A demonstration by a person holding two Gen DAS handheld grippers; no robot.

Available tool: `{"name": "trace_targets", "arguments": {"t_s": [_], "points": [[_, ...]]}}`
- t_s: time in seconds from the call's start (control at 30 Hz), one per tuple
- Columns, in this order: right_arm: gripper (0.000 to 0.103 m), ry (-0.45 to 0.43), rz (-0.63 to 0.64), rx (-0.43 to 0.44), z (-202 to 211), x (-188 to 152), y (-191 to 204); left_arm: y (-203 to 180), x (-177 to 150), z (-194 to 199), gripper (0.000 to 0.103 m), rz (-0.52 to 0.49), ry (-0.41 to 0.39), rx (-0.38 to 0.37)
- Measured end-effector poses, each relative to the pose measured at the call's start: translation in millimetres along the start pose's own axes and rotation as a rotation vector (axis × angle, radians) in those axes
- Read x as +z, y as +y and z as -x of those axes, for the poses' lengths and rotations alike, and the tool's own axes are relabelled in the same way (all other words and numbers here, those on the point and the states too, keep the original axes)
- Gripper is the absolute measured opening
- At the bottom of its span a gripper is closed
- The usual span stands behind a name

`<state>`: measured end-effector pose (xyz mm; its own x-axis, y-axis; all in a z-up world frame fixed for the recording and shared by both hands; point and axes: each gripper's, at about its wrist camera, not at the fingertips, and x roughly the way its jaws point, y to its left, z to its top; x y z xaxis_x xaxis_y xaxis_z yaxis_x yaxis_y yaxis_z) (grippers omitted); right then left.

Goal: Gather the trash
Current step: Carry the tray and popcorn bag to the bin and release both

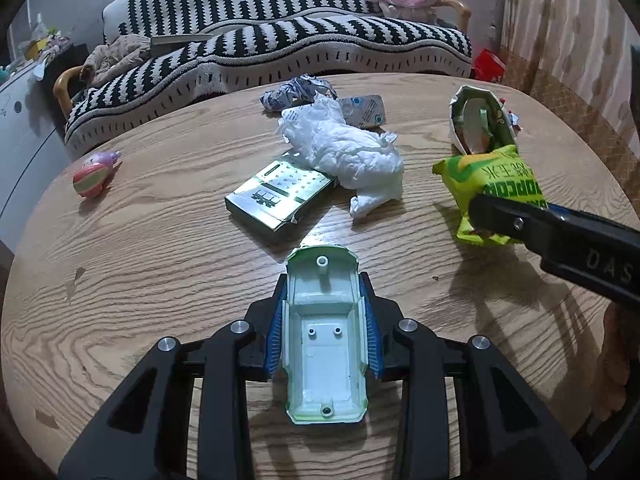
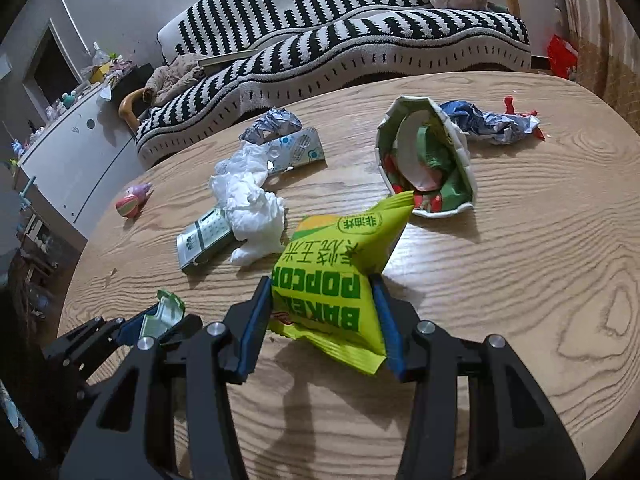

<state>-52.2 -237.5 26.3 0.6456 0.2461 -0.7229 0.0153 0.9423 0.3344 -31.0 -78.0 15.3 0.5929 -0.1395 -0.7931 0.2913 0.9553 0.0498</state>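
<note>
My left gripper [image 1: 323, 292] is shut on a pale green plastic toy-car shell [image 1: 325, 344], held above the wooden table [image 1: 160, 264]; it also shows in the right wrist view [image 2: 162, 314]. My right gripper [image 2: 322, 300] is shut on a yellow-green popcorn bag [image 2: 336, 280], whose tip points at the open mouth of a paper trash bowl [image 2: 428, 160] lying on its side with wrappers inside. In the left wrist view the bag [image 1: 488, 192] sits just in front of the bowl [image 1: 480, 124]. Loose on the table are a white crumpled tissue [image 1: 352, 152], a flat green box [image 1: 280, 196] and a crumpled silver wrapper [image 1: 296, 92].
A blue-white pouch [image 2: 298, 152] lies behind the tissue. A crumpled blue wrapper with red bits [image 2: 492, 124] lies behind the bowl. A pink toy [image 1: 94, 174] lies at the table's left edge. A striped sofa [image 1: 280, 40] stands beyond the table, a white cabinet [image 2: 76, 160] at left.
</note>
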Motion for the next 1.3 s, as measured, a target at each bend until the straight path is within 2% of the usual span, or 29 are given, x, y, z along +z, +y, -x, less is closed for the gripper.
{"name": "trace_targets", "arguments": {"t_s": [0.17, 0.63, 0.73, 0.87, 0.97, 1.0, 1.1, 1.17, 1.23, 1.3], "points": [[0.049, -0.007, 0.008, 0.005, 4, -3, 2, -2, 0, 2, 0.033, 0.000, -0.017, 0.025], [0.049, 0.013, 0.019, 0.023, -1, -4, 8, 3, 3, -1, 0.033, 0.031, 0.024, -0.016], [0.049, -0.040, -0.029, 0.054, 15, -10, 7, 1, 5, 6, 0.033, 0.045, 0.013, -0.050], [0.049, -0.161, -0.114, 0.055, 61, -28, -7, -10, 2, 26, 0.033, 0.084, -0.021, -0.118], [0.048, -0.212, -0.283, 0.141, 106, -56, -38, -34, 1, 51, 0.033, 0.098, -0.034, -0.198], [0.048, -0.238, -0.317, 0.138, 129, -70, -52, -47, -1, 61, 0.033, 0.081, -0.043, -0.222], [0.048, -0.305, -0.360, 0.059, 183, -101, -87, -101, -7, 94, 0.033, -0.001, -0.063, -0.297], [0.048, -0.331, -0.387, -0.052, 221, -130, -119, -137, -18, 107, 0.033, -0.043, -0.045, -0.365], [0.048, -0.306, -0.418, -0.151, 243, -159, -151, -185, -38, 112, 0.033, -0.106, 0.014, -0.443], [0.048, -0.255, -0.479, -0.207, 253, -190, -182, -228, -61, 109, 0.033, -0.181, 0.078, -0.479]]}}
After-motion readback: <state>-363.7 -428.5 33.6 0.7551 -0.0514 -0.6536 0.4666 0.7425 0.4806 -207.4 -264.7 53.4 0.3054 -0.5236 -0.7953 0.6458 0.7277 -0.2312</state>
